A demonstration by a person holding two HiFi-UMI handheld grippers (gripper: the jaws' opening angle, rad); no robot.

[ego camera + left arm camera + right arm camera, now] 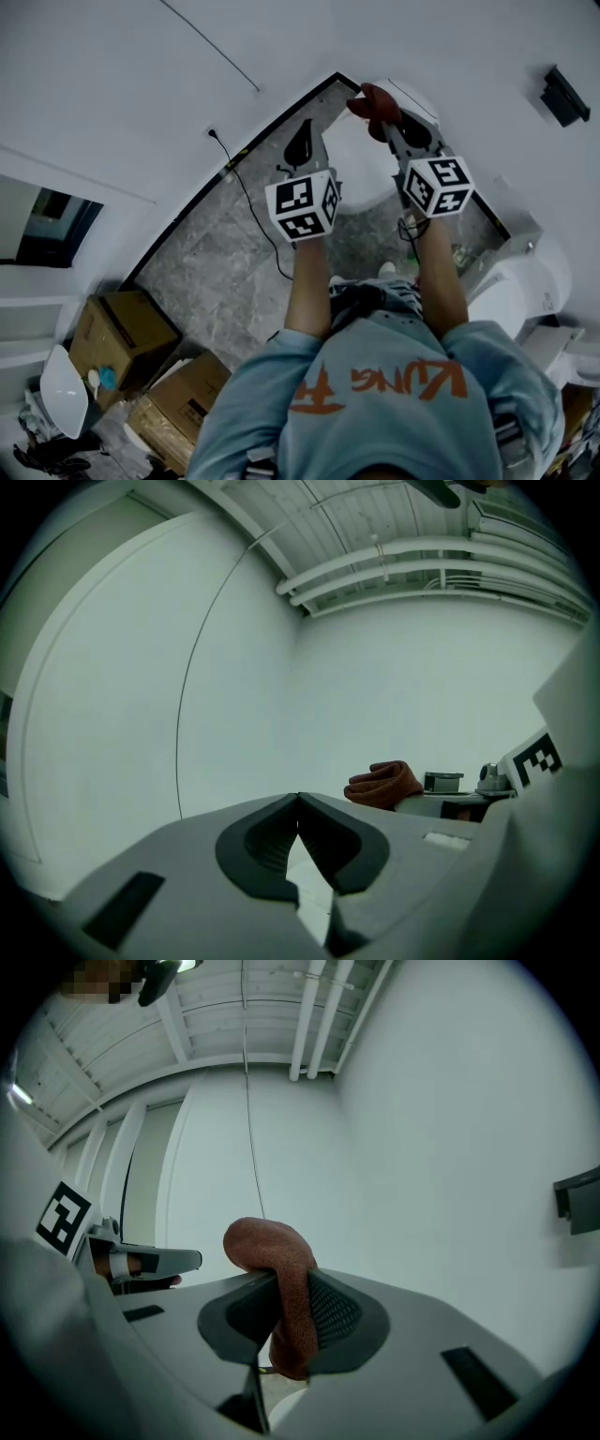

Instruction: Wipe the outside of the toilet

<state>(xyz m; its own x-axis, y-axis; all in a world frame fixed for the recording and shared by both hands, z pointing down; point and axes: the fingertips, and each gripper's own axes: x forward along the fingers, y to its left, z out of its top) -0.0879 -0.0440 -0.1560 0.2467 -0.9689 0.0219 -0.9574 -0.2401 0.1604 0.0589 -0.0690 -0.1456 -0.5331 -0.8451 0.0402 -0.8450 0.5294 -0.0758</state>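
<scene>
In the head view a white toilet (361, 178) stands in the corner of the room on a grey marble floor, partly hidden behind both grippers. My right gripper (384, 117) is over it, shut on a dark red cloth (373, 101). In the right gripper view the cloth (277, 1260) is clamped between the jaws and bulges above them. My left gripper (300, 148) hangs beside the toilet's left side, shut with nothing in it. In the left gripper view its jaws (298, 801) meet at the tips, and the cloth (384, 782) shows to the right.
A black cable (248, 202) runs from the wall across the floor. Cardboard boxes (122, 333) stand at the lower left. Another white fixture (525, 286) sits at the right. A black box (564, 94) is mounted on the right wall. White walls close the corner.
</scene>
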